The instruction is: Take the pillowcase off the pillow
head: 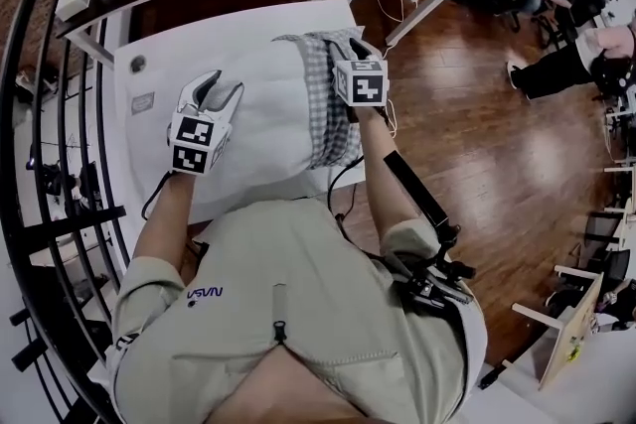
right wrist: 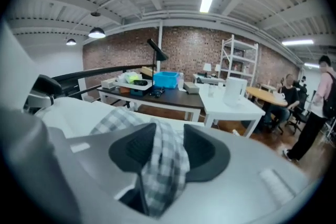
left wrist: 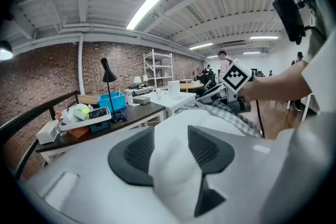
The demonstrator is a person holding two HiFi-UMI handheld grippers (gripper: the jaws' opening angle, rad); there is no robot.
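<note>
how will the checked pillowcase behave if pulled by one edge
Probably floppy: the checked pillowcase droops in folds between the jaws in the right gripper view. Likely light, apt to bunch rather than slide whole: it sits gathered at the end of the pillow.

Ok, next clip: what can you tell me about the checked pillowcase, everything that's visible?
The pillowcase is thin grey-and-white checked cloth, soft and creased. It sits bunched in folds over the right end of the white pillow, the rest of which lies bare on the white table. One fold rises between the jaws of the right claw, which stand apart around it. Its opening and seams can't be made out.
</note>
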